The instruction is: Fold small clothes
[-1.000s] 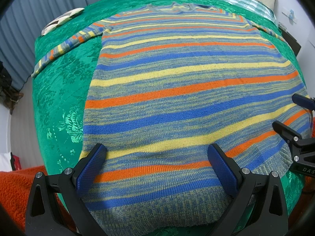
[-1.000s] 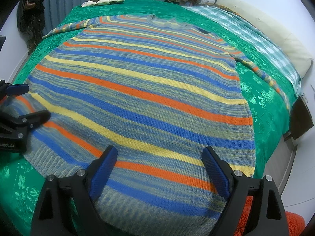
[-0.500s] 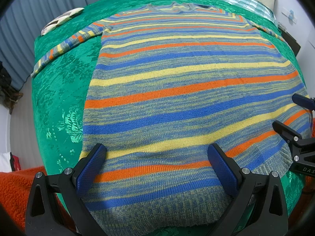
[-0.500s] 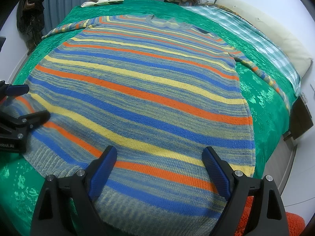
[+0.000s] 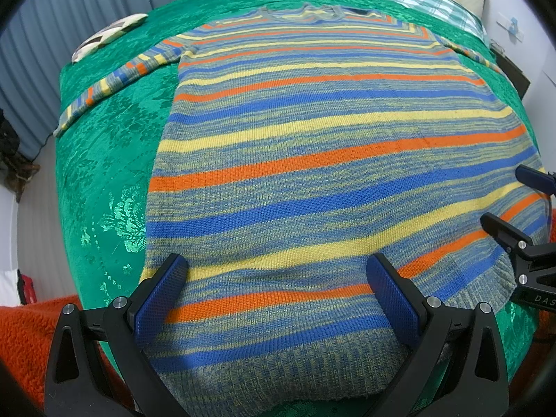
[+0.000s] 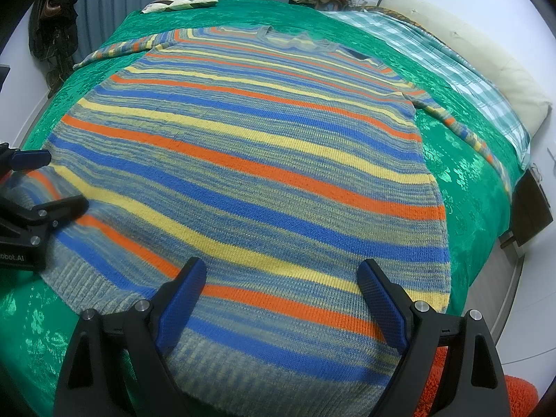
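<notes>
Blue, orange, yellow striped sweater (image 5: 330,173), green floral bedspread (image 5: 104,173), green checked cloth (image 6: 434,52)

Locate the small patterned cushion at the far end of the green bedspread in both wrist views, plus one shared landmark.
Left wrist view: the small patterned cushion lies upper left, on the green bedspread, beyond the striped knitted sweater's sleeve.
Right wrist view: same cushion sits top, left of centre, against the curtain.
Shared landmark: the sweater's neckline, top centre in both.
</notes>
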The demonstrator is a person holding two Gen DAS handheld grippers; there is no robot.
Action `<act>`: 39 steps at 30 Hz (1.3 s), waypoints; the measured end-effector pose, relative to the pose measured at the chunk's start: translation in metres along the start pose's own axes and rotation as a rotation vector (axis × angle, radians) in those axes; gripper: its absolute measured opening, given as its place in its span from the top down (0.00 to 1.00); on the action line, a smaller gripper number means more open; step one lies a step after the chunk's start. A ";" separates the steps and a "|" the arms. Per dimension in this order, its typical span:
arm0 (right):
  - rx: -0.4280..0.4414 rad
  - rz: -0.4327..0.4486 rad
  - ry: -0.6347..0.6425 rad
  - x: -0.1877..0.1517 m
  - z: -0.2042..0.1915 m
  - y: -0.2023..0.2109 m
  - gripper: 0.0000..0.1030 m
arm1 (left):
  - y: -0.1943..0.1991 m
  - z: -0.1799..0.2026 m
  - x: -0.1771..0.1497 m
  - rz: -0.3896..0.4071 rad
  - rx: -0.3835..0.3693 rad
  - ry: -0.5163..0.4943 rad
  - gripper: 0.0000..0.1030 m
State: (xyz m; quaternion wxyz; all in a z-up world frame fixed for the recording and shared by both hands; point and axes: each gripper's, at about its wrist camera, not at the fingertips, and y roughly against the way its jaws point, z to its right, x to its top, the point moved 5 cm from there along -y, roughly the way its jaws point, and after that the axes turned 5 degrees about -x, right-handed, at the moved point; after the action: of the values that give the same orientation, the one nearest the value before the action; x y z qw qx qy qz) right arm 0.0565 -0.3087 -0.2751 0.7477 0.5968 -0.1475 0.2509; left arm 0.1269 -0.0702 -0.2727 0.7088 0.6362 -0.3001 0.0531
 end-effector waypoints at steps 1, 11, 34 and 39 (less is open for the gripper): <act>0.000 0.000 -0.001 0.000 0.000 0.000 0.14 | 0.000 0.000 0.000 0.000 0.000 0.000 0.01; -0.001 0.000 0.000 0.000 0.000 0.000 0.14 | 0.000 0.000 0.000 0.000 0.000 0.000 0.01; 0.000 -0.077 -0.021 -0.001 0.012 0.012 0.07 | 0.021 -0.002 -0.011 -0.087 0.002 0.007 0.01; 0.070 -0.174 -0.085 -0.008 0.025 0.024 0.06 | 0.048 -0.004 -0.024 -0.180 -0.058 -0.008 0.01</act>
State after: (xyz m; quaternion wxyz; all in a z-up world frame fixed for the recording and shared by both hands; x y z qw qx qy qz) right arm 0.0386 -0.3310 -0.2538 0.7384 0.6433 -0.1178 0.1648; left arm 0.0869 -0.0502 -0.2423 0.7276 0.6401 -0.2458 -0.0221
